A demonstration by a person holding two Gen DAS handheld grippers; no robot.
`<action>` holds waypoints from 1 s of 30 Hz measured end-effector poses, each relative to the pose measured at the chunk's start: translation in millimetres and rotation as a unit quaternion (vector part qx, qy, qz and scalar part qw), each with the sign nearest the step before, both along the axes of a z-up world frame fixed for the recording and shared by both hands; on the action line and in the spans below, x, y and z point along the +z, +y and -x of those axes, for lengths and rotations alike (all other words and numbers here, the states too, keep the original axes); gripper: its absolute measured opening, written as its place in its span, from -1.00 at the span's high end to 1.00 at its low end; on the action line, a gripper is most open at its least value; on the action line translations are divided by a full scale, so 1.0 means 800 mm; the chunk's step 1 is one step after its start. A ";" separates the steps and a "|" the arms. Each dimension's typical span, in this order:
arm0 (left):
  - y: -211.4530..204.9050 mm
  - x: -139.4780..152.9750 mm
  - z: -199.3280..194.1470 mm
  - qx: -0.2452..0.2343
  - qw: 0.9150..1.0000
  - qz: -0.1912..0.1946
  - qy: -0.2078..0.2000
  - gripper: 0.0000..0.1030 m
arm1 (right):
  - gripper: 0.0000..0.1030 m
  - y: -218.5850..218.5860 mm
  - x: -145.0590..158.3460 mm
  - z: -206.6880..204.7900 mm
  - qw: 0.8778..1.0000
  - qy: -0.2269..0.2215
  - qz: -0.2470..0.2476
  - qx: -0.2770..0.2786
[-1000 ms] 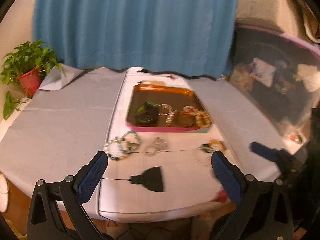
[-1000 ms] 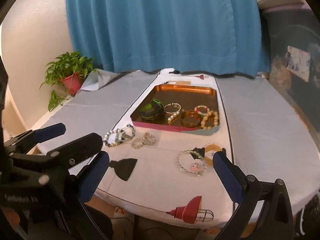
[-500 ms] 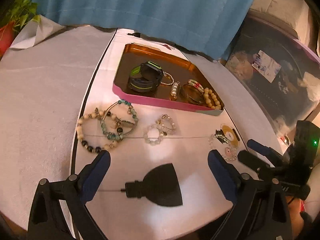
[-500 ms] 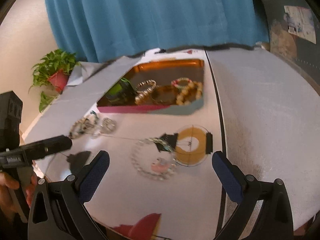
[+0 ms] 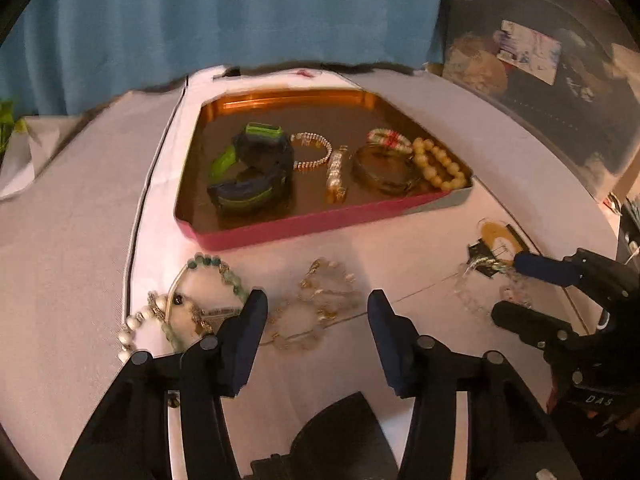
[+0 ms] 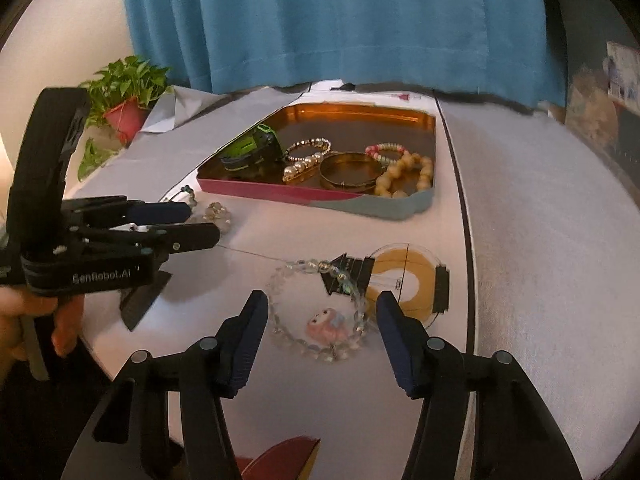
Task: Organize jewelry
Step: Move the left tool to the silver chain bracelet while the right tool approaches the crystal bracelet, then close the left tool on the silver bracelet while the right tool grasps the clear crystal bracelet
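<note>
The left gripper (image 5: 316,322) hangs low over the table's white cloth (image 5: 400,256), its blue-padded fingers spread apart with a clear crystal bead bracelet (image 5: 316,308) lying between and just beyond the tips, nothing clamped. Just to the left of that bracelet lies a tangle of turquoise and white bead bracelets (image 5: 188,304), partly hidden behind the left finger. The right gripper (image 6: 320,326) is likewise parted, and between its fingers lies a clear bead bracelet with a pink charm (image 6: 320,320) flat on the cloth; whether the pads touch the beads cannot be told. Just beyond this bracelet is a yellow ring printed on the cloth (image 6: 408,276) with black marks at its sides. Farther back stands the tray (image 5: 304,226), pink-sided with a coppery inside, and in it are a black-and-green watch (image 5: 252,168), a rhinestone bracelet (image 5: 314,152), a pearl bracelet (image 5: 335,172), a gold bangle (image 5: 382,170), a red-and-white bead bracelet (image 5: 388,138) and a cream wooden bead bracelet (image 5: 438,164). A blue curtain (image 6: 336,20) hangs behind the table, and a potted plant (image 6: 124,96) stands at the far left.
</note>
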State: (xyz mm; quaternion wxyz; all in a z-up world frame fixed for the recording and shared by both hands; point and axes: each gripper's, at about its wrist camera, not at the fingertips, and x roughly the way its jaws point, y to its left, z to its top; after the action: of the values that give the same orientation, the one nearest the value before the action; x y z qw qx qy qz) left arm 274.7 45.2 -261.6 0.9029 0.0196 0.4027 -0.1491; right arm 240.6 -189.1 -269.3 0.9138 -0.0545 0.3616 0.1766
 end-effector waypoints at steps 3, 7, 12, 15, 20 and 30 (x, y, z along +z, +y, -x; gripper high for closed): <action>0.002 0.000 0.001 0.009 1.000 -0.004 -0.003 0.50 | -0.11 0.008 -0.002 -0.001 1.000 -0.010 0.020 0.005; 0.008 0.001 0.007 -0.003 0.999 0.036 0.009 0.91 | 0.17 0.016 -0.003 -0.001 0.999 -0.015 0.043 0.007; 0.023 0.005 0.040 -0.005 0.995 0.091 0.028 0.93 | 0.85 -0.002 0.007 0.008 1.000 0.007 0.002 0.008; 0.028 -0.001 0.058 -0.001 0.995 0.090 0.042 0.93 | 0.84 -0.001 0.010 0.024 1.000 0.007 0.007 0.027; 0.028 0.002 0.057 0.014 0.997 0.065 0.030 0.86 | 0.62 -0.014 0.011 0.022 1.000 0.017 -0.016 0.009; 0.017 -0.001 0.060 -0.020 0.999 0.050 0.001 0.26 | 0.11 -0.016 0.008 0.039 0.999 0.036 0.015 0.018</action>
State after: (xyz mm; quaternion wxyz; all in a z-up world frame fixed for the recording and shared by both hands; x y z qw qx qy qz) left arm 226.7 59.0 -262.7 0.8992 -0.0179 0.3948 -0.1875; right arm 209.5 -202.3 -262.9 0.8961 -0.0683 0.3956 0.1891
